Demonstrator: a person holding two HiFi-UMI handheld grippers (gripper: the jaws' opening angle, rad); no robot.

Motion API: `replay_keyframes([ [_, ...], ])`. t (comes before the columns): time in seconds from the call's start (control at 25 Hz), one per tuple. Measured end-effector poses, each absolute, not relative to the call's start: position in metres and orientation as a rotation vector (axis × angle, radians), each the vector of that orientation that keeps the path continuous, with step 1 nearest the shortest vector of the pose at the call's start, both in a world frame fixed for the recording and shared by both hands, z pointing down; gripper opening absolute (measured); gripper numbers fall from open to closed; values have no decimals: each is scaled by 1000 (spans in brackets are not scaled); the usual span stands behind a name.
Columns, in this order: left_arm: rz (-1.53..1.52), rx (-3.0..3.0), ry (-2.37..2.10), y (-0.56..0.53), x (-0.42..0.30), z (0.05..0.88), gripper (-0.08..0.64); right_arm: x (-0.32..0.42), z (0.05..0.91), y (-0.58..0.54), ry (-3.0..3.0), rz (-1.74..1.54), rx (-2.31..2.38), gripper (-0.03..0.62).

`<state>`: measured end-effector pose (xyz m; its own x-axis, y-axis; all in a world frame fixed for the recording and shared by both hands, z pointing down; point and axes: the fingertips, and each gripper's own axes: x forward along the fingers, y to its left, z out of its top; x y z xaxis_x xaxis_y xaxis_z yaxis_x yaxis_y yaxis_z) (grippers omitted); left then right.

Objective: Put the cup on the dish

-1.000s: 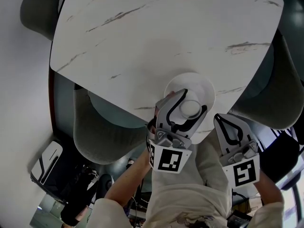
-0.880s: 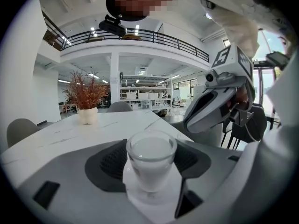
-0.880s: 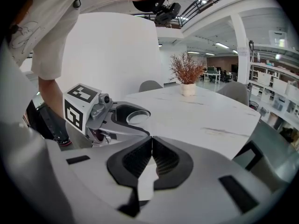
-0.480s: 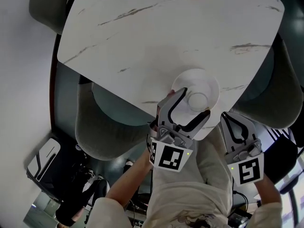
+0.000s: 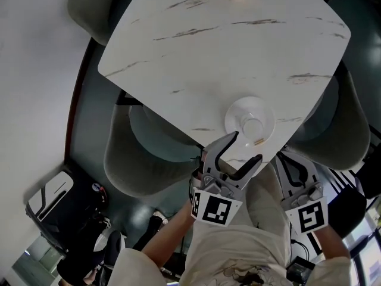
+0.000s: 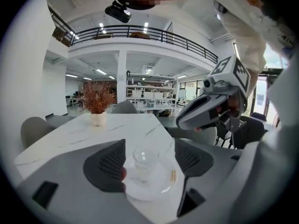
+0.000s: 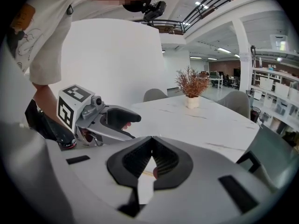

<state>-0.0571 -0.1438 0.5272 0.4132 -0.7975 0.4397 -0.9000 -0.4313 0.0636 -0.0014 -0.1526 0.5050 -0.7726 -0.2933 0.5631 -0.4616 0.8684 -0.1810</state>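
In the head view the left gripper point(image 5: 247, 146) hangs above the near edge of the white marble table point(image 5: 226, 52), and its jaws stand wide apart, with nothing between them. Its jaws have just been opening wide and then coming in a little. Just beyond its tips the clear cup point(image 5: 252, 126) stands upright on the white dish point(image 5: 235, 115), and the gripper does not touch either of them. The right gripper point(image 5: 284, 157) is beside it, off the table edge, with its jaws together. In the left gripper view the two dark pads are far from each other, and the cup point(image 6: 145, 158) shows in the gap between them, in the middle of the dish point(image 6: 161, 186). The pads do not press on the cup. The right gripper point(image 6: 184, 122) appears at the upper right, raised over the table corner. In the right gripper view the jaws meet at their tips and hold nothing; only a narrow slit of the table shows below the point where they meet. The left gripper point(image 7: 126, 125) is at the left there, with its jaws parted. Far back on the table stands a dry plant point(image 7: 189, 85) in a small white pot.
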Motion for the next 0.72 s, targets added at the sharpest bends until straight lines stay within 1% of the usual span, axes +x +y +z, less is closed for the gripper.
replay_keyframes([
  [0.04,512,2391,-1487,-142,-57,522,323,-3,500,-152,-2512,418,537,5],
  [0.16,502,2387,-1530,-140,-60,504,296,-9,487,-153,-2542,393,498,5],
  [0.32,463,2341,-1587,-138,-71,471,232,-14,464,-157,-2582,383,484,5],
  [0.6,485,2228,-1746,-135,-91,417,7,-9,421,-163,-2642,308,508,5],
  [0.72,485,2206,-1785,-131,-94,398,5,-3,409,-169,-2649,277,517,5],
])
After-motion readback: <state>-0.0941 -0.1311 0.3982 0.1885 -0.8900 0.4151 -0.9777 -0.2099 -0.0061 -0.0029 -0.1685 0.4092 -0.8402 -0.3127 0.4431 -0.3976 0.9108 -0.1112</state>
